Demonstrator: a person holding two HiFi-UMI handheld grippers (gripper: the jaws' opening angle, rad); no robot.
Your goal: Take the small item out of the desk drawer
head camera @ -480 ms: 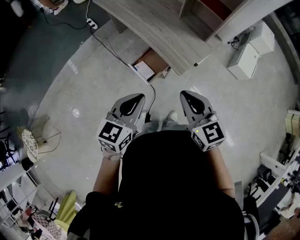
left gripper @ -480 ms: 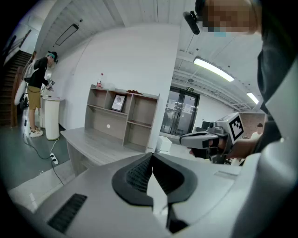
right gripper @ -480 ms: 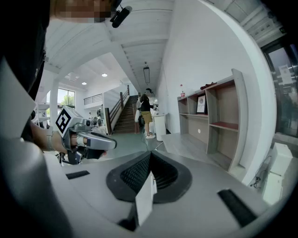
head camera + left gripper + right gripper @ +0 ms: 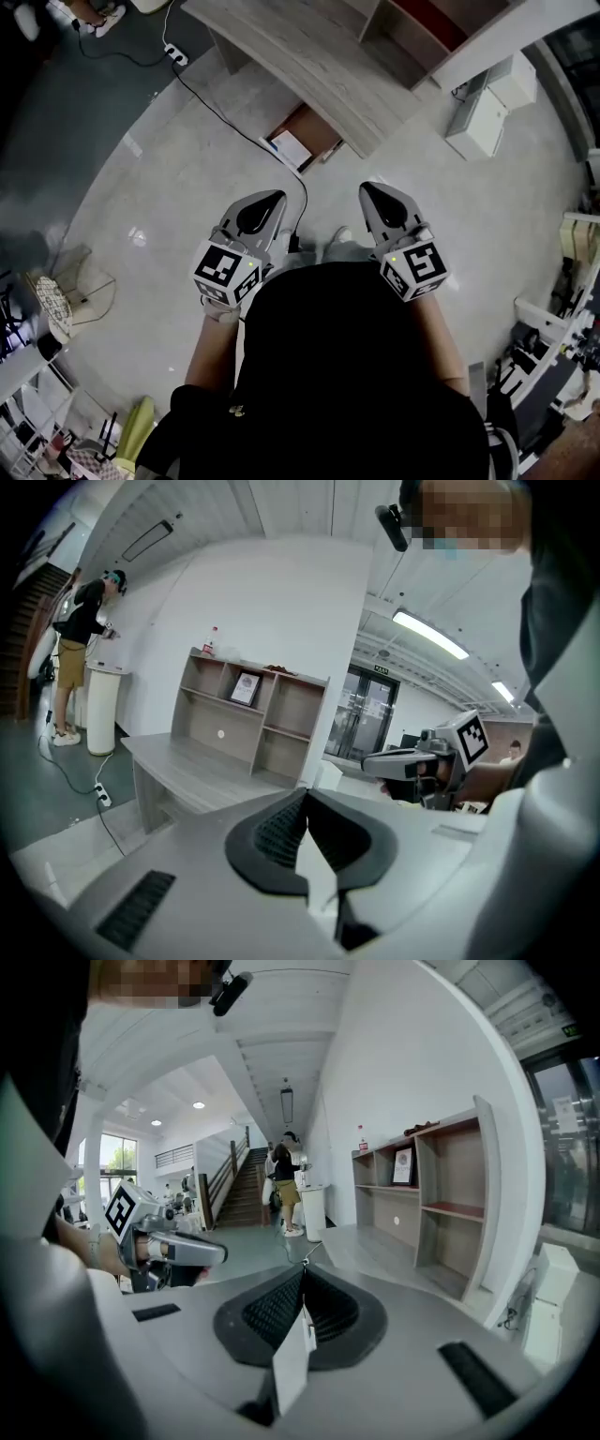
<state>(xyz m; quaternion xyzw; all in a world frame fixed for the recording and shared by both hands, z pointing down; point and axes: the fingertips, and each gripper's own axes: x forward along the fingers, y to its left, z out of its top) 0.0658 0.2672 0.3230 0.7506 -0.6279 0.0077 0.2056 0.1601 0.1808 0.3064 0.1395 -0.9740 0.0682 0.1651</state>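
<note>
Two hand-held tongs, the left gripper (image 4: 274, 197) and the right gripper (image 4: 369, 190), are held side by side just in front of the person's dark-clothed chest, noses pointing forward. On each, the ribbed jaws are pressed together with nothing between them. They appear to be carried at rest like this because the person stands well apart from the furniture, with nothing yet in reach.

Ahead, across a pale glossy floor (image 4: 169, 206), stands a grey wood-grain desk (image 4: 309, 56) with an open shelf unit (image 4: 253, 719) rising along its far edge. At the desk's near side a brown open compartment (image 4: 314, 127) shows below the top; it may be the drawer standing open, and a pale flat thing (image 4: 289, 146) lies in or just beside it. Whether that is the small item is too small to tell. A black cable (image 4: 216, 111) runs over the floor from a power strip by the desk toward the person's feet.

Judging by this, the task has barely begun: the desk has to be approached before either tong can reach the drawer
</note>
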